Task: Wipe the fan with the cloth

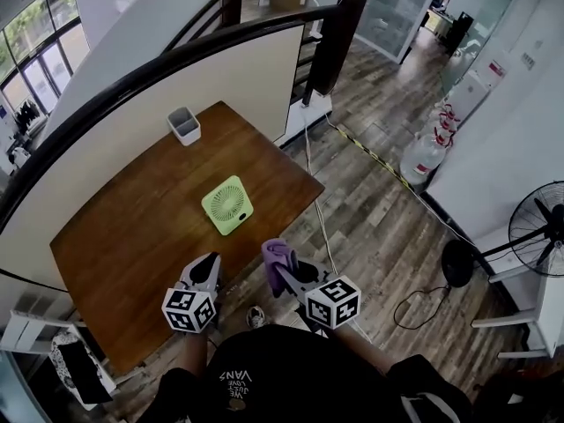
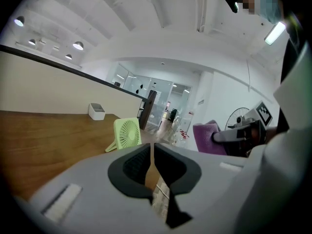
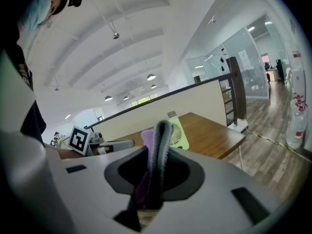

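Table [image 1: 123, 236]: brown wood, rectangular, its far long side against a cream partition [image 1: 176, 86] capped by a dark handrail [image 1: 106, 100]. Fan [image 1: 228, 204]: small, light green, square frame with a round grille, propped tilted back on its stand near the middle of the table, nothing touching it. Bin [image 1: 184, 125]: small, white, open-topped, near the table's far edge by the partition, well apart from the fan. Left gripper [image 1: 208, 269]: over the table's near edge, pointing toward the fan, jaws closed together with nothing between them. Right gripper [image 1: 280, 273]: at the table's near right edge, beside the left one, jaws clamped on the cloth [image 1: 278, 256], a folded purple and grey piece that stands up past the fingertips; cloth and fan are apart. Floor [image 1: 379, 227]: grey-brown wood planks, crossed by a yellow-and-black strip [image 1: 370, 152] and a thin white cable [image 1: 322, 223]. Water bottles [image 1: 425, 152]: large, clear, grouped by the white wall on the right. Floor fan [image 1: 539, 229]: black, on a round base, far right. Windows [image 1: 35, 33]: upper left. Glass-walled rooms [image 1: 423, 7]: at the far end of the room.
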`<state>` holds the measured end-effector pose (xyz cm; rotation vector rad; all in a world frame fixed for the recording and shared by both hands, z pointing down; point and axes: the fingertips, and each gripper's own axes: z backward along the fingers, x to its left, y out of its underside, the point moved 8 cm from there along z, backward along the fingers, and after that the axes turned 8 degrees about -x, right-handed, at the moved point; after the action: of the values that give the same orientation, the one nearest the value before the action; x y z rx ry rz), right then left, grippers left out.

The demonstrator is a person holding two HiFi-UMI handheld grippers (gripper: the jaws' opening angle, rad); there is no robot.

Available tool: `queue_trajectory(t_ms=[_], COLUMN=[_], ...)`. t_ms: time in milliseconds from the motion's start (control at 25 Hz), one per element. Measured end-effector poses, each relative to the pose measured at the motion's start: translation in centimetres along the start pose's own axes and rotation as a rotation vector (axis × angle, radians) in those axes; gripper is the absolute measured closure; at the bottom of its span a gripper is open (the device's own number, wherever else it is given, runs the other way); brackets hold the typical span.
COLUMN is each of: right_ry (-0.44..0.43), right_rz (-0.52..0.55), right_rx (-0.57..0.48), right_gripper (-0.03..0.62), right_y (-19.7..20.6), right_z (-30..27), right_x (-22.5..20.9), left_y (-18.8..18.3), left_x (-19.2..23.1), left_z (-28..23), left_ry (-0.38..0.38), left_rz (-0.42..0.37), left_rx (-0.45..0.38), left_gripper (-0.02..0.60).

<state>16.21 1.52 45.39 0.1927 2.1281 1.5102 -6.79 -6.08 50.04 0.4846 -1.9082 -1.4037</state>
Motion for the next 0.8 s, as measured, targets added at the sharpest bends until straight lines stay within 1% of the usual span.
queue_trajectory(t_ms=[120,320,520,560,600,640,680,800], right_ry=[0.005,-0.007,-0.037,-0.046,-0.056,-0.069,-0.083,-0.121], right_rz=[0.013,0.054,0.075,0.081,0.089,0.099,0.113,0.164], right_rx=[0.010,0.037,0.071,0.081,0.093,0.104,0.115,0.143], right_gripper=[0.510,0.510,0.510,0.510,0.510,0.510,0.510,0.510], right_y=[-0.3,-1.0,-1.2,-1.2,-1.2,-1.3,-1.3,-1.4], right_z=[-2.3,-5.4,-8.0,-8.6,-9.2,-9.7,-10.2,-11.4], right_x=[-0.3,-1.1,-2.4,-2.6,-2.8,-2.9,-3.0,-3.3], left_y=[0.2,0.6,1.3,1.4,1.5,1.5,1.6,2.0], left_x=[1.4,3.0,4.3,4.6,4.8,5.0,5.2,5.3], left_z=[-0.9,-2.5,-4.2,-4.5,-4.8,-5.0,-5.1,-5.7], left_ry=[0.024,0.039,0.034,0.026,0.016,0.005,-0.005,-0.027], left_rz=[0.000,0.012,0.030,0.037,0.044,0.052,0.057,0.062], left_rx=[0.024,0.059,0.075,0.075,0.073,0.071,0.069,0.069], left_gripper=[0.568,0.566,0.565,0.554,0.511,0.455,0.440,0.439])
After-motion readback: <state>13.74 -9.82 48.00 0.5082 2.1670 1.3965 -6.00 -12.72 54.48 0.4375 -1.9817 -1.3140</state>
